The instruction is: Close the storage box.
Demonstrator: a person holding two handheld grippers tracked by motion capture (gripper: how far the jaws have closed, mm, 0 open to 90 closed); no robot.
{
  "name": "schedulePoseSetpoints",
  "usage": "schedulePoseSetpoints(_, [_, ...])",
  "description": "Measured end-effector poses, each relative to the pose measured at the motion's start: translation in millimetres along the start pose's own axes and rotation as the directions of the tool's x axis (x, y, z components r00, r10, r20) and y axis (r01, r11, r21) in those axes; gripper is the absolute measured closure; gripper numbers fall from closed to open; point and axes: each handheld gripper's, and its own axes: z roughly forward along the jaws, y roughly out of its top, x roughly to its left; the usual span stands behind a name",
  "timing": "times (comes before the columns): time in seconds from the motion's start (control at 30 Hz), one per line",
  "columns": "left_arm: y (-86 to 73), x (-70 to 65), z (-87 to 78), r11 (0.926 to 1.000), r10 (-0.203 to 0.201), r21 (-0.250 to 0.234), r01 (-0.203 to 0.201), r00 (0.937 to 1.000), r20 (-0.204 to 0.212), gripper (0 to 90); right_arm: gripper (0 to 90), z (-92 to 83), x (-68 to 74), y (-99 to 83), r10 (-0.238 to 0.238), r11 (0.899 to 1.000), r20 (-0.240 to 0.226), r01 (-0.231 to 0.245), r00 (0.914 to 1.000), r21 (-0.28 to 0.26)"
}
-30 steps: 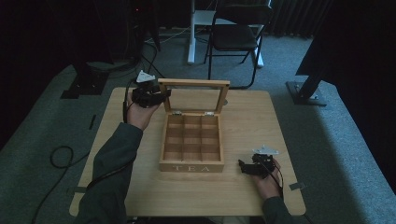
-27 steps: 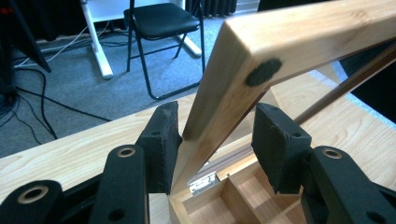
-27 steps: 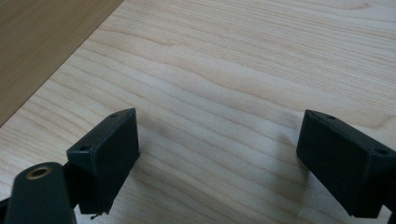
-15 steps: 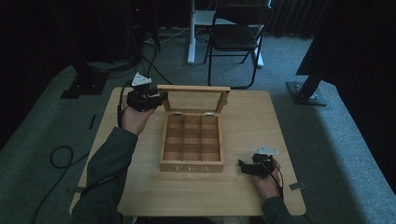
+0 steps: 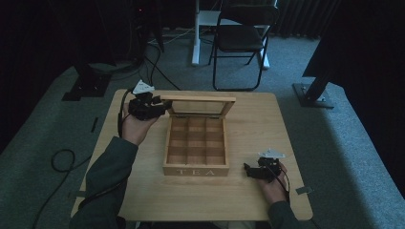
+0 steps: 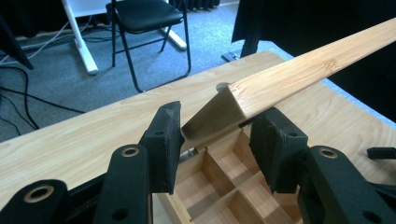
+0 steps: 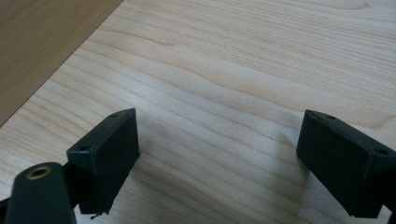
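L gripper (image 5: 160,107) jaws clamped on lid (image 5: 200,99) corner of tea box (image 5: 196,167); R gripper (image 5: 248,170) jaws apart, nothing between.

Open tea box (image 5: 196,143) at centre of worktop (image 5: 253,200); left tool (image 5: 160,108) at the corner of its raised lid (image 5: 199,100); right tool (image 5: 249,170) rests just beside the box's front.

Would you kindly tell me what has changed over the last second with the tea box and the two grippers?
The left gripper has just been closing its jaws on the corner of the tea box's lid. The open tea box and the right gripper stayed put.
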Motion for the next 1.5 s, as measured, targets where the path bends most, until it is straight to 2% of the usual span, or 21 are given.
schedulePoseSetpoints(0.4, [-11.2,-4.2,-4.3,0.9999,-0.015,0.001,0.015,0.9997,0.016,51.4,12.5,-0.1,0.2,0.0,0.003,1.0,0.0,-0.003,1.0,0.001])
schedulePoseSetpoints(0.93, [-26.9,-11.1,-9.8,0.9998,-0.013,0.014,0.013,0.9996,0.026,47.2,12.5,0.0,0.2,0.0,0.003,1.0,0.0,-0.003,1.0,0.0])
schedulePoseSetpoints(1.5, [-47.1,-17.2,-13.7,0.9991,-0.035,0.025,0.034,0.9987,0.038,44.1,12.5,0.0,0.2,0.0,0.002,1.0,0.0,-0.002,1.0,-0.001])
